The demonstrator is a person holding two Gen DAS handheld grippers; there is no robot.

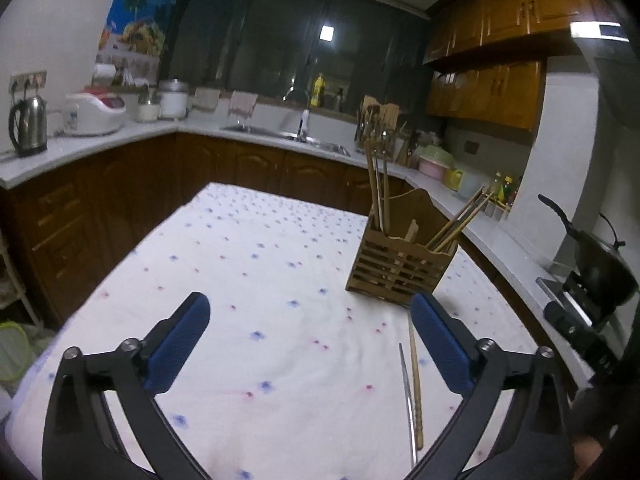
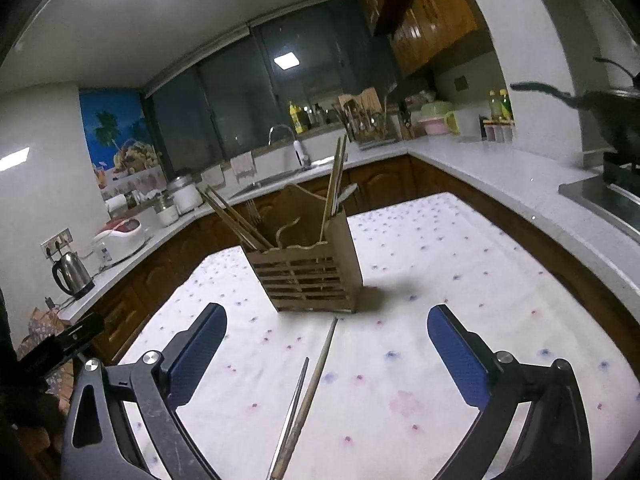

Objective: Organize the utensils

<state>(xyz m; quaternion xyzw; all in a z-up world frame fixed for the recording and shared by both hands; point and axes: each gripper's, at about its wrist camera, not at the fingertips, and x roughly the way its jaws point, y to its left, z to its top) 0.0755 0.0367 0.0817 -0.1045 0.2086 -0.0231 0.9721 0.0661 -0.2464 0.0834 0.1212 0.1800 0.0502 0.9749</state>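
Standing on the flower-dotted cloth (image 2: 460, 280) of the desk: a slatted wooden utensil holder (image 2: 310, 276), chopsticks (image 2: 236, 218) leaning out of its compartments. Lying loose on the cloth just in front of it: one wooden chopstick (image 2: 308, 396) and one metal chopstick (image 2: 294, 404), side by side. Hovering above, left gripper (image 1: 310, 344) and right gripper (image 2: 326, 354), blue fingers (image 2: 460, 356) spread wide, gripping nothing, both loose chopsticks lying between the right fingers.
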